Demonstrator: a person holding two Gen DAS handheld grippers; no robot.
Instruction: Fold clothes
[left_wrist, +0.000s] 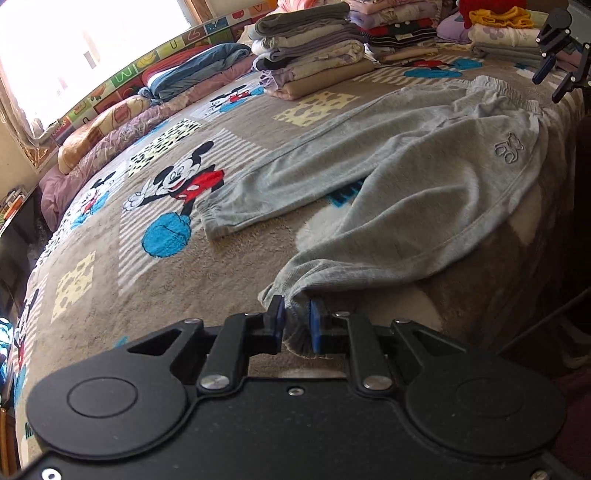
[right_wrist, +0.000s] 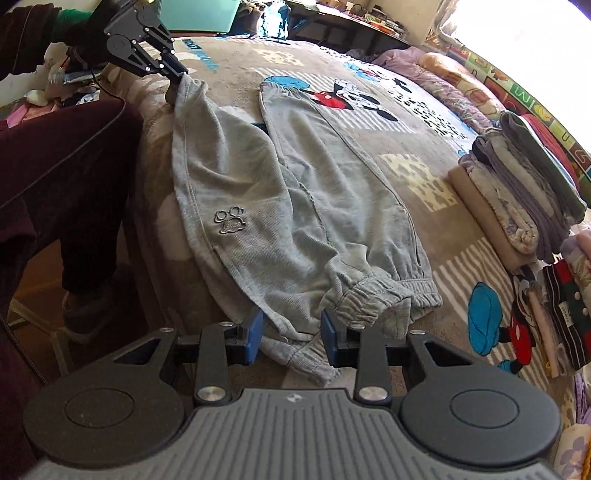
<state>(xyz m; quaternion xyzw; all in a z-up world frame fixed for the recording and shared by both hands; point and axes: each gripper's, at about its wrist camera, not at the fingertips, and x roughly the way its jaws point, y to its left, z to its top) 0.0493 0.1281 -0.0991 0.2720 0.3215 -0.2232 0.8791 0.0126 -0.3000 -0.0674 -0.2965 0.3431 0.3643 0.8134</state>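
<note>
Grey sweatpants lie spread on a Mickey Mouse blanket, legs apart, with a paw logo near the hip. My left gripper is shut on the cuff of the near leg, at the bed's edge. The other leg's cuff lies flat on the blanket. In the right wrist view the sweatpants run away from my right gripper, whose blue pads are shut on the bunched waistband corner. The left gripper shows at the far cuff, and the right gripper at the waist end.
Stacks of folded clothes stand at the back of the bed. Rolled bedding and pillows line the wall under the window. A person's leg in dark trousers stands beside the bed edge.
</note>
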